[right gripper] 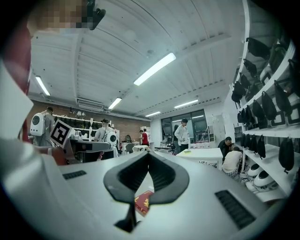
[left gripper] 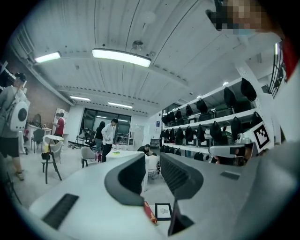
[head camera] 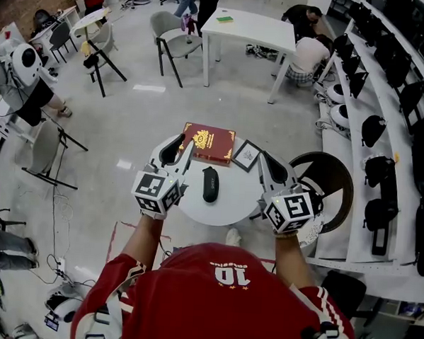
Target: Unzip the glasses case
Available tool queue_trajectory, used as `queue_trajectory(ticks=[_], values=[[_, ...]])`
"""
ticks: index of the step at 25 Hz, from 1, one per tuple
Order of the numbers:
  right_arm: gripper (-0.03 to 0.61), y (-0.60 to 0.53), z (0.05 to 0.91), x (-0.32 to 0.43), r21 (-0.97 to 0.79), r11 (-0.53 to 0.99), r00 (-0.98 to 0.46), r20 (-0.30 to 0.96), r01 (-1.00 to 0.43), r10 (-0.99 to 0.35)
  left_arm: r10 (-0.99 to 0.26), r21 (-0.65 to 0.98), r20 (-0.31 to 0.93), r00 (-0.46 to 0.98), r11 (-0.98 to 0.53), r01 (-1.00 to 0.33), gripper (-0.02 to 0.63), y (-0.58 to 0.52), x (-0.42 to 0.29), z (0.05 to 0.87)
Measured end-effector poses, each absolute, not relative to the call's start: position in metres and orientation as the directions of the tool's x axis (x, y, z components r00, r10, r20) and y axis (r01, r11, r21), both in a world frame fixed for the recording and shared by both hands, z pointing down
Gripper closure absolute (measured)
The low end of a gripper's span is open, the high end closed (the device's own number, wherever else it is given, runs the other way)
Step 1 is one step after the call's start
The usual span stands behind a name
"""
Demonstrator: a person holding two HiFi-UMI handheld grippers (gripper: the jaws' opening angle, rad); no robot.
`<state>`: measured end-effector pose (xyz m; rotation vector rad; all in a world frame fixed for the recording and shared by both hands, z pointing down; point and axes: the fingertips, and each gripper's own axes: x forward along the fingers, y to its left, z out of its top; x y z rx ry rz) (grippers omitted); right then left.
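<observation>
Red jersey (head camera: 219,300), glasses case (head camera: 210,184), red book (head camera: 209,144)

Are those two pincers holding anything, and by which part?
Nothing is held: left gripper jaws apart and empty, right gripper jaws shut on nothing. The glasses case lies untouched.

Robotics lab or workshop. Long wall shelves (head camera: 340,232) loaded with black bags (head camera: 374,128); white table (head camera: 251,29), grey chairs (head camera: 169,35); cables (head camera: 57,263) on bare floor (head camera: 130,111); person wearing white backpack rig (head camera: 25,62); ceiling strip lights (left gripper: 121,56); more people (head camera: 307,53) around.
</observation>
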<state>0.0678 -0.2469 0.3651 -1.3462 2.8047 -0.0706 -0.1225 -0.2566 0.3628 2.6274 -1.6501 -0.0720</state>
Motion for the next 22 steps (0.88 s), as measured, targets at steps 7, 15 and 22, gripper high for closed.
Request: queue_trajectory(ticks=[7, 15, 22], values=[[0.563, -0.248, 0.365, 0.071, -0.063, 0.616, -0.616, -0.013, -0.785, -0.788, -0.909, 0.096, -0.030, 0.415, -0.416, -0.904, 0.580, -0.256, -0.124, 0.364], [0.563, -0.248, 0.363, 0.073, -0.044, 0.596, -0.596, -0.017, -0.802, -0.803, -0.911, 0.079, -0.070, 0.406, -0.411, -0.908, 0.606, -0.253, -0.127, 0.357], [0.563, -0.252, 0.364, 0.081, -0.019, 0.537, -0.537, -0.007, -0.843, -0.844, -0.912, 0.057, -0.087, 0.401, -0.407, -0.912, 0.606, -0.250, -0.128, 0.352]])
